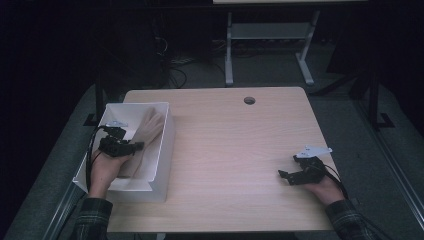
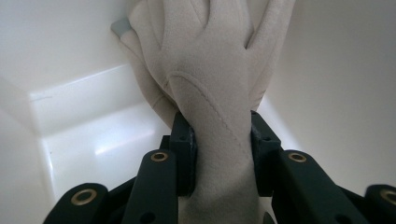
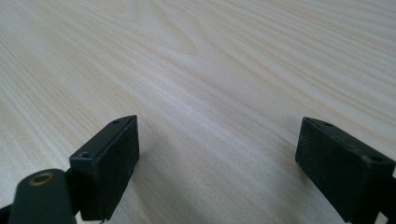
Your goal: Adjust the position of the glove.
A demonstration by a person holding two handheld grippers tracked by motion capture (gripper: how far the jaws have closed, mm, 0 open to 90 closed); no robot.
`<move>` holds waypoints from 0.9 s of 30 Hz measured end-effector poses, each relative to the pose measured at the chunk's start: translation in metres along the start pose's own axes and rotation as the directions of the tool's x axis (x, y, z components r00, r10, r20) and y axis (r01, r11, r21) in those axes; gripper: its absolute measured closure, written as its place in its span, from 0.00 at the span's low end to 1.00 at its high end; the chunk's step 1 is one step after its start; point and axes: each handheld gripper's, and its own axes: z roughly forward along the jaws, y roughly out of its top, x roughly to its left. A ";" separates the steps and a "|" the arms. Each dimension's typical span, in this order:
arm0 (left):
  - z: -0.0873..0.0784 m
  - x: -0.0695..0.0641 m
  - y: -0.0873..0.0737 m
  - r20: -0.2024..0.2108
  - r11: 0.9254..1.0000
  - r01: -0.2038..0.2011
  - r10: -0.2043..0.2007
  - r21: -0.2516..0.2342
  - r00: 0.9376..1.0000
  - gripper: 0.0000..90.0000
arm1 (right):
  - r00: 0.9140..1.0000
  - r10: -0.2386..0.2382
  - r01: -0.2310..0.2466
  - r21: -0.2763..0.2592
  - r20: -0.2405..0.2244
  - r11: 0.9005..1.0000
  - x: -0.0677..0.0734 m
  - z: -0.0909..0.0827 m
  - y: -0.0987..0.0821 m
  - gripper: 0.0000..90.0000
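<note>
A beige glove [image 2: 210,74] lies inside a white box [image 1: 162,150] at the table's left side, its fingers pointing toward the box's far wall; in the high view the glove [image 1: 150,127] rests along the box's right wall. My left gripper [image 2: 220,144] is shut on the glove's cuff, jaws pressing it from both sides, and in the high view that left gripper [image 1: 131,146] sits inside the box. A second glove finger with a grey tip [image 2: 122,27] shows behind. My right gripper [image 3: 217,158] stands open just above bare wood; in the high view the right gripper [image 1: 286,176] is near the table's right front.
The light wooden table [image 1: 235,145] has a round cable hole [image 1: 249,100] near its far edge. The box walls [image 2: 327,84] close in tightly around my left gripper. Beyond the table stands a white desk frame [image 1: 270,40] on dark floor.
</note>
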 end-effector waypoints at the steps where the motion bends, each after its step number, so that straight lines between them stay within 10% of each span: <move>1: 0.003 0.001 -0.001 0.002 1.000 0.002 -0.002 0.005 1.000 0.76 | 1.000 -0.001 0.001 0.000 0.000 1.000 0.000 0.000 0.000 0.14; 27: 0.032 0.004 -0.014 -0.001 0.993 0.006 -0.006 0.116 1.000 0.54 | 1.000 0.000 0.000 0.000 0.000 1.000 0.000 0.000 0.000 0.14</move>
